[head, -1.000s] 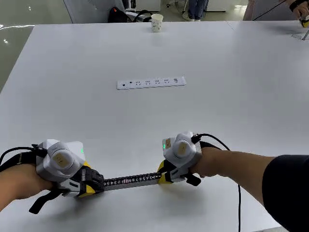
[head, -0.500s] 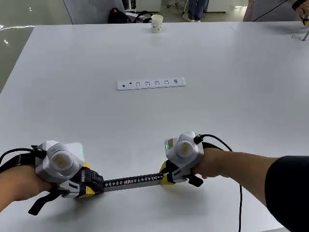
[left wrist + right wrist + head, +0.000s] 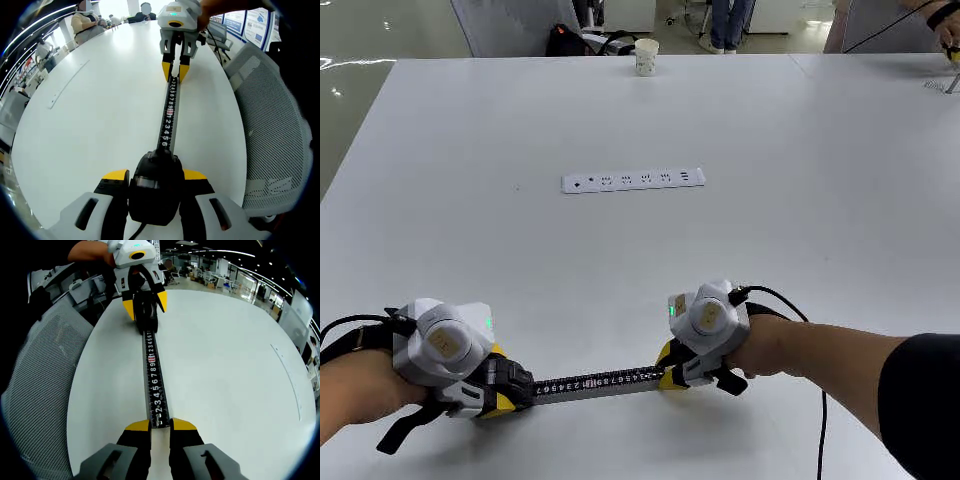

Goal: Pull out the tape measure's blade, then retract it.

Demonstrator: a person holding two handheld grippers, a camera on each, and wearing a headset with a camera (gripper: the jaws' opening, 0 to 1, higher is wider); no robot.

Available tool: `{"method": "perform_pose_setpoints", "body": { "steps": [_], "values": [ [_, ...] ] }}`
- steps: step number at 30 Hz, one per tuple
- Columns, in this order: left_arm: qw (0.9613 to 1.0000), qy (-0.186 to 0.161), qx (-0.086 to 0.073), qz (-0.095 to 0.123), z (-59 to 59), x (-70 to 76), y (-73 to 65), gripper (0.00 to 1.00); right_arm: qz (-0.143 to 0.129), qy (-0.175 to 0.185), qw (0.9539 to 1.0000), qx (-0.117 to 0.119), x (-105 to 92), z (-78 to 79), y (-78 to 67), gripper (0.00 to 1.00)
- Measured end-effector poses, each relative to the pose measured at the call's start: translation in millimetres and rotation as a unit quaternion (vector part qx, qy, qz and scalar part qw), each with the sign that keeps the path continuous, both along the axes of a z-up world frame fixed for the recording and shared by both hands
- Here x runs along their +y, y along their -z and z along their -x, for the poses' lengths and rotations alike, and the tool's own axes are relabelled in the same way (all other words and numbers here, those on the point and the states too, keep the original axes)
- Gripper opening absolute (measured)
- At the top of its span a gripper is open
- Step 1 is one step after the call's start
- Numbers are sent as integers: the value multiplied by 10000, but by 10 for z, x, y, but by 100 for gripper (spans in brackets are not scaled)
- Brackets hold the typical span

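Left gripper [image 3: 503,389]: at the near edge of the white table [image 3: 770,180], held in a hand, jaws clamped on both sides of the black tape measure case [image 3: 154,190]. Blade [image 3: 602,380]: black with white numerals, drawn out of the case and running straight and low over the tabletop to the right gripper [image 3: 666,367]. Right gripper: held in the other hand, jaws pinched on the blade's free end, yellow fingertips [image 3: 138,426] pressed against it. Grey mesh chair back [image 3: 272,125]: just beside the table's near edge. Power strip [image 3: 633,180]: white, lying flat mid-table, well apart from both grippers. Paper cup [image 3: 646,56]: upright near the far edge. A person's legs [image 3: 725,15]: standing beyond the table.
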State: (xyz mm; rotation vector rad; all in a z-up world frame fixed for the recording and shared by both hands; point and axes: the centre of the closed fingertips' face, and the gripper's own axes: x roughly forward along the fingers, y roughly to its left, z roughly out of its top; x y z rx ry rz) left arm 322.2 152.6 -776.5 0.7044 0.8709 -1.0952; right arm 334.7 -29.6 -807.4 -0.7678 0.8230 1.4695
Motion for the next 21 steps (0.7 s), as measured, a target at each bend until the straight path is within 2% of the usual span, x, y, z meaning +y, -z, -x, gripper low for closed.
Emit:
{"method": "perform_pose_setpoints", "body": {
  "steps": [21],
  "values": [
    [10000,-6,1,4,1,4,3,34,51,49,10000,3,-103,-5,-3,9]
  ]
}}
